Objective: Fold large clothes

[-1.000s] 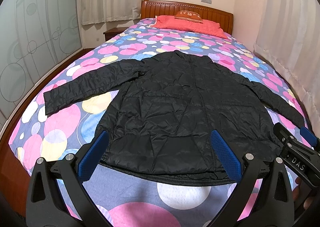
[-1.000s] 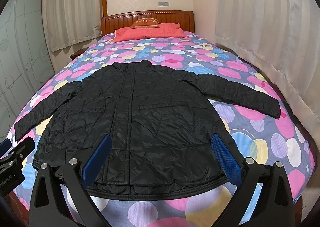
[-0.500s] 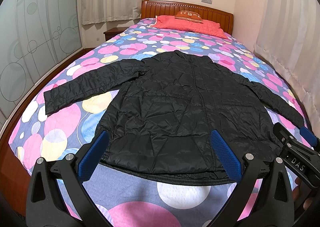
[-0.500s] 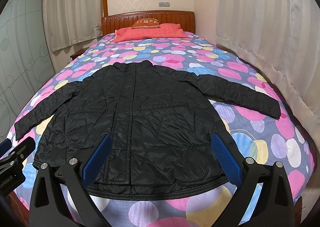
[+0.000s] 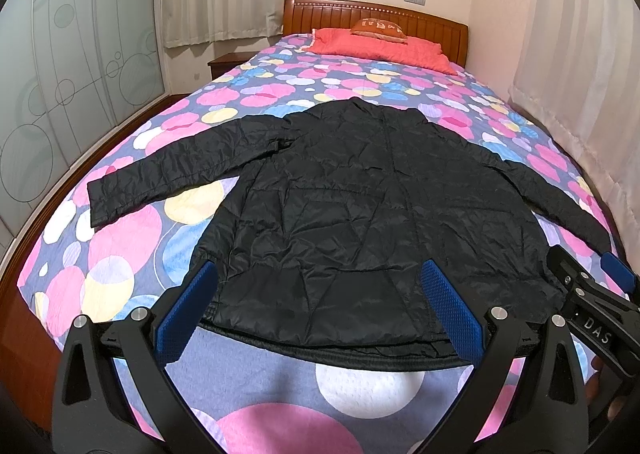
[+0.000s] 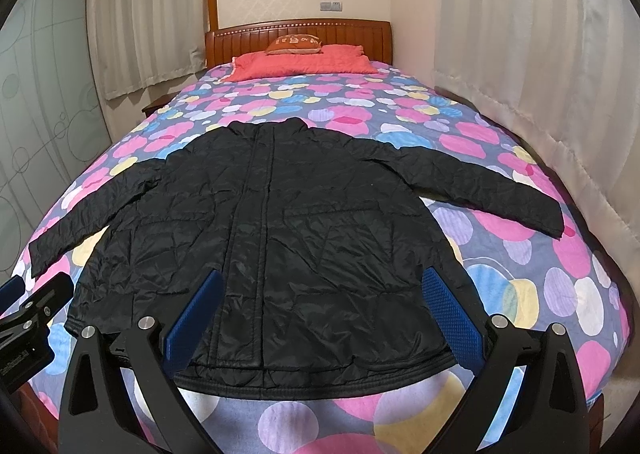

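Left tool (image 5: 318, 312): jaws spread wide, nothing between pads, hovering above near hem. Right tool (image 6: 320, 316): same, spread, empty, over hem right of centre. I compare with frames from a second back: nothing has shifted, both tools static, jacket untouched. I read this as a pause before the first grasp; folding not begun.

Black jacket (image 5: 372, 214) lies flat on bed (image 5: 256, 378), front up, collar far, hem near. Left sleeve (image 5: 172, 174) stretched out left, right sleeve (image 6: 492, 186) out right. Red pillow (image 6: 300, 62) far, by headboard, well apart.

Likely first move: bring a sleeve in.
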Available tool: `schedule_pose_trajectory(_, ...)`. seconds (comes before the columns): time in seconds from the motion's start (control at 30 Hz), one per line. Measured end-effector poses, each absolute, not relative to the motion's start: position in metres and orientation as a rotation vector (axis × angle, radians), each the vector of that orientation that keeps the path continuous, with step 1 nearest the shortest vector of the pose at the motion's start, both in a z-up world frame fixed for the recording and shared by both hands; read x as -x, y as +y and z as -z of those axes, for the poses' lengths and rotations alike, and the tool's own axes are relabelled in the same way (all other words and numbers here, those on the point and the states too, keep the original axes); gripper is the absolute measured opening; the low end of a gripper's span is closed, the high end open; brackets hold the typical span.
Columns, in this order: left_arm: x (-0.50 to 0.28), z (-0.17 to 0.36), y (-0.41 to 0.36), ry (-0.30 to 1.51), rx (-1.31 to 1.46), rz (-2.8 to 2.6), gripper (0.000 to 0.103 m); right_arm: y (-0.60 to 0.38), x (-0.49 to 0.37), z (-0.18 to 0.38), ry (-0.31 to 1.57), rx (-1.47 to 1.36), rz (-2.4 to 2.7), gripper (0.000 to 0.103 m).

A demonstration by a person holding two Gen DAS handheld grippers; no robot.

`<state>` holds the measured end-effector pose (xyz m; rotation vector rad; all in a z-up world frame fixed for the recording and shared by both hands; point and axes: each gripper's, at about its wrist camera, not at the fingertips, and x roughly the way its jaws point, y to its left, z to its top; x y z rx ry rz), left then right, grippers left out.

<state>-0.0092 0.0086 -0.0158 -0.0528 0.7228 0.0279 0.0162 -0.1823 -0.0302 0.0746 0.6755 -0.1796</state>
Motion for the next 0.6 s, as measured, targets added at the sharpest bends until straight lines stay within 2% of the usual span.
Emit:
schedule_pose_trajectory(0.13,-0.002,0.018,0.009,0.740,0.070,-0.019,0.101,-0.177,-0.021,0.039,0.689,-0.085,0.185,0.099)
schedule_pose_trajectory(0.23,-0.013,0.039,0.026,0.790,0.137,-0.012,0.101,-0.183,-0.028,0.048,0.711,-0.101,0.175,0.099)
schedule_pose_trajectory(0.47,-0.059,0.062,0.044,0.874,0.179,-0.076,0.101,-0.236,-0.047,0.070,0.723,-0.202,0.224,0.097)
schedule_pose_trajectory(0.53,-0.074,0.067,0.051,0.866,0.166,-0.130,0.101,-0.261,-0.052,0.076,0.723,-0.243,0.266,0.059)
schedule_pose_trajectory(0.57,-0.081,0.071,0.056,0.867,0.168,-0.161,0.100,-0.279,-0.057,0.082,0.745,-0.282,0.291,0.044)
schedule_pose_trajectory(0.6,-0.087,0.074,0.062,0.871,0.176,-0.177,0.098,-0.299,-0.060,0.088,0.761,-0.345,0.301,0.045)
